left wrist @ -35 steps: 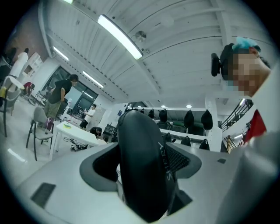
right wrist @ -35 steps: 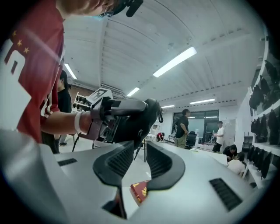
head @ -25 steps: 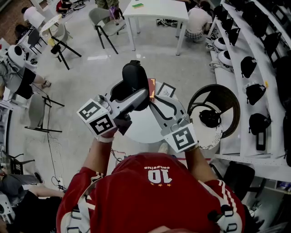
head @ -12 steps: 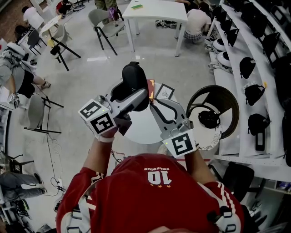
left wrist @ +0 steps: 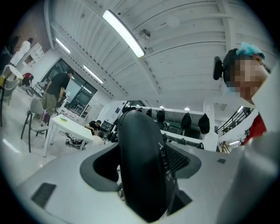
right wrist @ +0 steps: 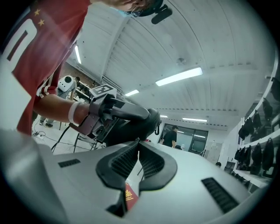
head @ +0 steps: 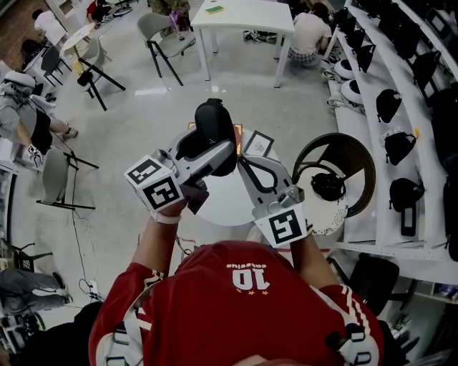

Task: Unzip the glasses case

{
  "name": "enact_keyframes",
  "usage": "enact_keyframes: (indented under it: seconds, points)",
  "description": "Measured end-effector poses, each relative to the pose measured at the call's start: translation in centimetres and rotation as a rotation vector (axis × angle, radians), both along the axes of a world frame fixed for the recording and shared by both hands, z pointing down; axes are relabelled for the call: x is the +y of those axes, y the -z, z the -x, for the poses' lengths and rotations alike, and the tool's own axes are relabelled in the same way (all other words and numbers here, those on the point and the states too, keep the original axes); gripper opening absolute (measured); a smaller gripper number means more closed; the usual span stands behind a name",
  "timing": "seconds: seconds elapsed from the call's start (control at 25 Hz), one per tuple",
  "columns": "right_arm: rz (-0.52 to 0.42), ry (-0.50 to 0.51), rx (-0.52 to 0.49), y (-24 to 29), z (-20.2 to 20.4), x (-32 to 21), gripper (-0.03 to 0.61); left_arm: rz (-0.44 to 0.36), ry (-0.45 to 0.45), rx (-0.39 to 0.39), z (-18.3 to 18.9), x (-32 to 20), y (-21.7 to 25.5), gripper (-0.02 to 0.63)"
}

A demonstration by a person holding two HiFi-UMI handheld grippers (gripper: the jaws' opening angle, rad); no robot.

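A black oval glasses case (head: 213, 118) is held up above a small round white table (head: 215, 204). My left gripper (head: 217, 145) is shut on it, one jaw on each broad side. In the left gripper view the case (left wrist: 140, 131) stands edge-on between the jaws of that gripper (left wrist: 140, 165). My right gripper (head: 240, 159) comes in from the right with its jaws shut. In the right gripper view its tips (right wrist: 139, 142) meet at the lower edge of the case (right wrist: 127, 129). Whether they pinch the zip pull is hidden. A small loop (right wrist: 158, 129) hangs free at the case's end.
A red booklet (head: 239, 134) and a framed card (head: 259, 143) lie on the table behind the case. A dark round chair (head: 343, 154) with a headset on it stands at the right, by long shelves (head: 386, 143). A white table (head: 247, 18), chairs and people are farther off.
Both grippers stay almost where they were, with the case between the left jaws. The right gripper has rolled slightly, so its marker cube sits a little lower.
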State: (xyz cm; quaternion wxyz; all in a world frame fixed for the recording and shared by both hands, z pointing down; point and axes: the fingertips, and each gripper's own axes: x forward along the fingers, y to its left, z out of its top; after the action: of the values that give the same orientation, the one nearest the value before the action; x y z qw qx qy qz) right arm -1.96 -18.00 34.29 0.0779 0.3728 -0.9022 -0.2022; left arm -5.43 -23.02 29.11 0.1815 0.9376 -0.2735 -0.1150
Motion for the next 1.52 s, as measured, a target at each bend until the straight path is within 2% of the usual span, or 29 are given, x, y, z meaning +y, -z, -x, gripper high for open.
enact_keyframes:
  seconds: [0.36,0.6,1.2,1.52]
  points:
    - [0.024,0.018,0.035,-0.8,0.5,0.1,0.017,0.032,-0.023,-0.021,0.4,0.1,-1.7,0.317]
    - [0.028,0.004,0.048,-0.7,0.2,-0.3,0.017,0.024,-0.049,-0.069,0.0,0.4,-2.6,0.313]
    - [0.005,-0.033,0.071,0.1,-0.9,-1.7,0.017,0.026,-0.142,-0.266,-1.8,1.7,-6.1,0.313]
    - [0.023,-0.034,0.127,-0.8,-1.1,-1.8,0.017,0.007,-0.207,-0.423,-1.9,2.4,-8.2,0.311]
